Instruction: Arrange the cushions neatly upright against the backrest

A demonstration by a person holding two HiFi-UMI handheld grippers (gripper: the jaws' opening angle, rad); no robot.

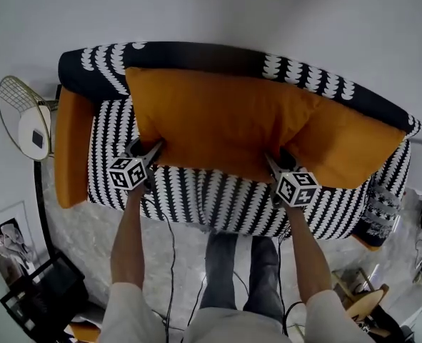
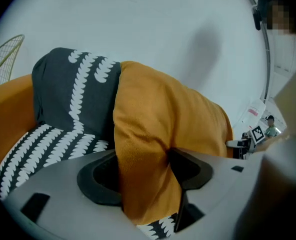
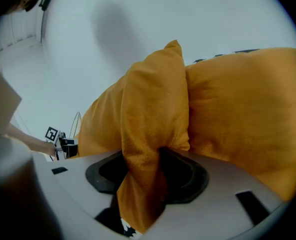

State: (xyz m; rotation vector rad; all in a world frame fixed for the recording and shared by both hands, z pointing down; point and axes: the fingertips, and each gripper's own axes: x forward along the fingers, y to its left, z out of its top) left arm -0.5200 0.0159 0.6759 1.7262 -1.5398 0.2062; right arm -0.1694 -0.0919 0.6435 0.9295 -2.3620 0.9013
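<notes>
A large orange cushion (image 1: 225, 123) leans upright against the black-and-white patterned backrest (image 1: 196, 56) of the sofa. My left gripper (image 1: 148, 148) has the cushion's lower left corner, my right gripper (image 1: 278, 161) the lower right one. In the left gripper view the orange fabric (image 2: 158, 119) fills the gap between the jaws of the left gripper (image 2: 145, 171). In the right gripper view the corner (image 3: 153, 99) is bunched between the jaws of the right gripper (image 3: 142, 171). A second orange cushion (image 1: 353, 152) (image 3: 248, 104) stands right beside it, touching.
A third orange cushion (image 1: 71, 145) lies over the sofa's left arm. The patterned seat (image 1: 203, 199) runs along the front. A wire-frame object (image 1: 21, 116) stands left of the sofa and a black crate (image 1: 43, 295) on the floor. My legs (image 1: 232, 277) are close to the seat's front edge.
</notes>
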